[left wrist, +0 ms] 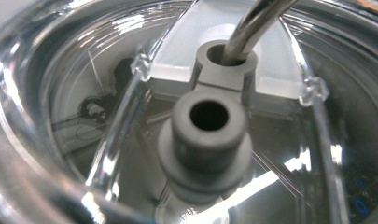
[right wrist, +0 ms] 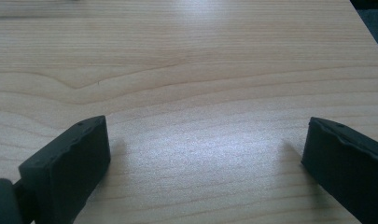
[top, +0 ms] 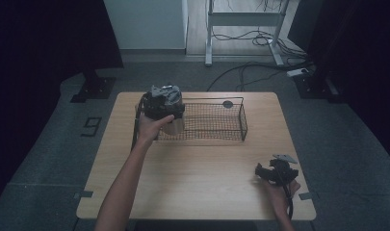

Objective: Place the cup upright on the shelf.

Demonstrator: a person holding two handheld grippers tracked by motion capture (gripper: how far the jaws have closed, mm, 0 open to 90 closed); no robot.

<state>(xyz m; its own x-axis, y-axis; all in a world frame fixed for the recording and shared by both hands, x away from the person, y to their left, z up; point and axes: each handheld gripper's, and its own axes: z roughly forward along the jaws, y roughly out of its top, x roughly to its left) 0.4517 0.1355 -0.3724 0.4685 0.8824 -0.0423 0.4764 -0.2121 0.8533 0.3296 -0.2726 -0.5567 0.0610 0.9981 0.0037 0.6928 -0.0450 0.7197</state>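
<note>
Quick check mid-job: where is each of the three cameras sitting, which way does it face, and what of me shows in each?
High view: above your side, facing forward and down on the table and wire basket; both forearms, left gripper and right gripper show.
Left gripper view: rides the left gripper, pressed close against a clear lid with a grey spout and metal straw.
Right gripper view: rides the right gripper, facing bare tabletop; both black jaws stand apart.
Shared: high and right gripper views both show the wooden table.

The left gripper (top: 164, 103) is raised at the wire basket's (top: 216, 122) near-left corner, forearm stretched forward; the right gripper (right wrist: 205, 154), jaws wide apart, rests well short of the basket
</note>
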